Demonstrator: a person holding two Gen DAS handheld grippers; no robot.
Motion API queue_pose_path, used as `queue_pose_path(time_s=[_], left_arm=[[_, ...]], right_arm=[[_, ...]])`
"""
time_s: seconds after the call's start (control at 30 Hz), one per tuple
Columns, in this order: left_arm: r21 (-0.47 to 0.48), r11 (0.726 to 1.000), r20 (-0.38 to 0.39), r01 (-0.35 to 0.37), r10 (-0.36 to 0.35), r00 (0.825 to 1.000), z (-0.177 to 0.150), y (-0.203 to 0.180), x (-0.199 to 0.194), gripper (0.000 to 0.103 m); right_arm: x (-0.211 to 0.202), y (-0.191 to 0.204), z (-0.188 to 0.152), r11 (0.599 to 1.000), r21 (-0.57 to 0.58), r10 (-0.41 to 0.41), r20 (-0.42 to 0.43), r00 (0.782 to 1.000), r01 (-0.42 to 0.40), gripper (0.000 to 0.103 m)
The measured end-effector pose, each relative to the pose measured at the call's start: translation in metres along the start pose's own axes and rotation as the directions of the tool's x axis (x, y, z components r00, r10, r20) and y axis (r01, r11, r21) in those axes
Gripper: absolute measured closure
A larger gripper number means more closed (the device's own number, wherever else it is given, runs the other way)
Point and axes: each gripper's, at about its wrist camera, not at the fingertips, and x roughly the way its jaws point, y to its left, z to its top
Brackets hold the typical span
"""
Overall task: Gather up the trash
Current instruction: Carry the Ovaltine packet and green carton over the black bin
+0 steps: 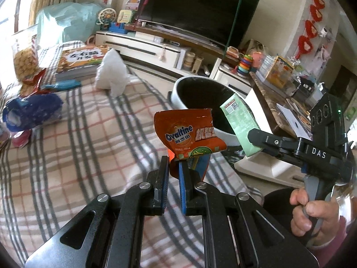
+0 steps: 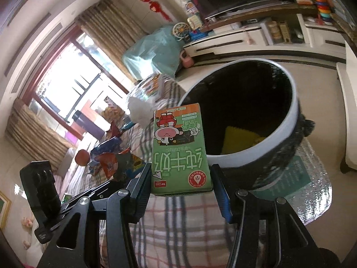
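Beyond the bed's [image 1: 67, 156] far edge, the bin [image 2: 287, 131] waits ahead: my right fingers [image 2: 181, 192] grip a milk carton [image 2: 179, 156] nearest it; my left fingers [image 1: 173, 174] pinch a snack wrapper [image 1: 189, 134].

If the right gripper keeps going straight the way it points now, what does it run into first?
Most likely the trash bin: the right gripper, clamped on the milk carton, aims at its near rim; depth is unclear.

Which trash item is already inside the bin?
The flat yellow piece at the bottom of the black-lined bin. The Ovaltine wrapper and green milk carton are held outside it; the rest lies on the plaid cloth.
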Motion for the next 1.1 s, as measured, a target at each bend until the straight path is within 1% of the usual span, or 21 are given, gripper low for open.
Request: queue_pose_path(time_s=[0.3, 0.63, 0.9, 1.1], left_arm=[[0.033, 0.999, -0.003, 0.02, -0.02, 1.0, 0.014, -0.022, 0.012, 0.095], [0.049, 0.998, -0.021, 0.034, -0.033, 0.999, 0.026, -0.036, 0.028, 0.095], [0.058, 0.998, -0.032, 0.032, -0.03, 0.999, 0.034, -0.043, 0.04, 0.095], [0.059, 0.998, -0.041, 0.03, -0.028, 0.999, 0.044, -0.046, 0.052, 0.095]], right_arm=[[-0.012, -0.015, 0.007, 0.999, 0.029, -0.018, 0.037, 0.999, 0.017, 0.051], [-0.02, -0.03, 0.015, 0.998, 0.058, -0.039, 0.069, 0.997, 0.035, 0.051], [-0.018, -0.043, 0.027, 0.995, 0.091, -0.05, 0.075, 0.996, 0.043, 0.05], [-0.015, -0.048, 0.035, 0.994, 0.093, -0.059, 0.075, 0.995, 0.052, 0.05]])
